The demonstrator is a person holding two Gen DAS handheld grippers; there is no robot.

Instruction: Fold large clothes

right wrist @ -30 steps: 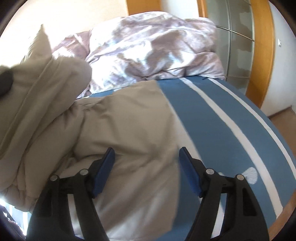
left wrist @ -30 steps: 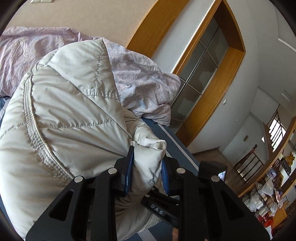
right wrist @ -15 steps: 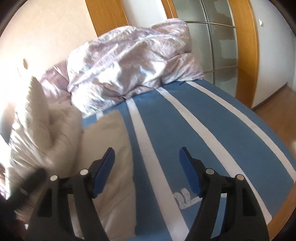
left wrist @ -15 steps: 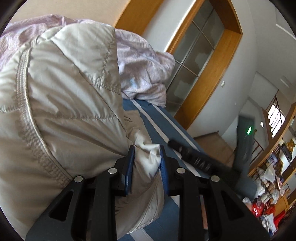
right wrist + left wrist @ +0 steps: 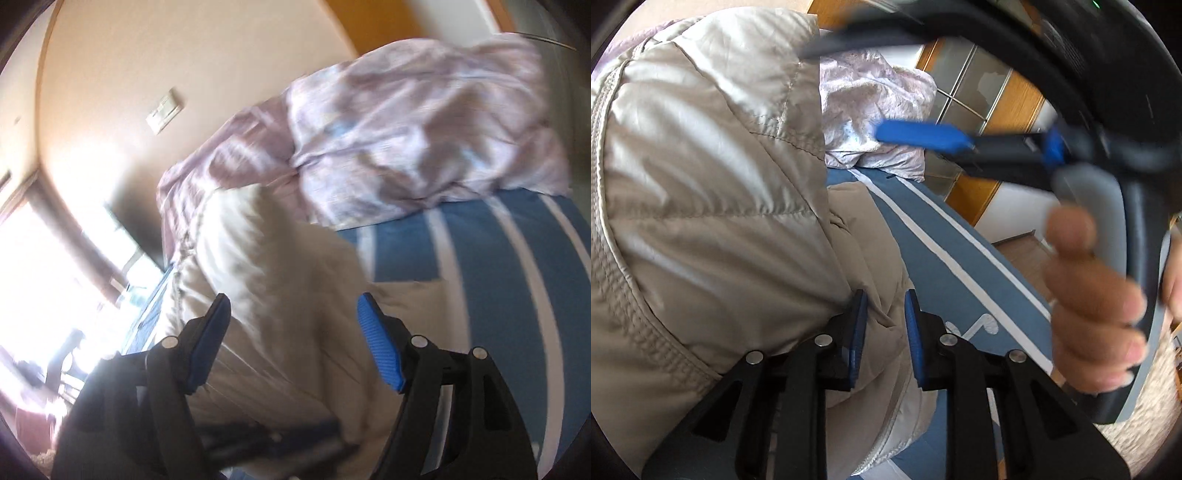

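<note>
The beige quilted padded jacket (image 5: 709,192) is pinched by the left gripper (image 5: 885,332); the spread, empty right gripper (image 5: 295,343) should be closed on the hem ahead of it

1. The beige quilted puffer jacket (image 5: 701,192) is a smooth synthetic cloth with a soft sheen, stitched in lines.
2. The left gripper (image 5: 885,332) is matt black plastic with ribbed blue pads and shiny metal pins.
3. The blue bedsheet with white stripes (image 5: 945,258) is matt woven cloth.
4. The crumpled lilac patterned duvet (image 5: 424,129) is thin, slightly lustrous cloth.
5. The orange-brown door frame (image 5: 1015,107) is smooth varnished wood around frosted glass.
</note>
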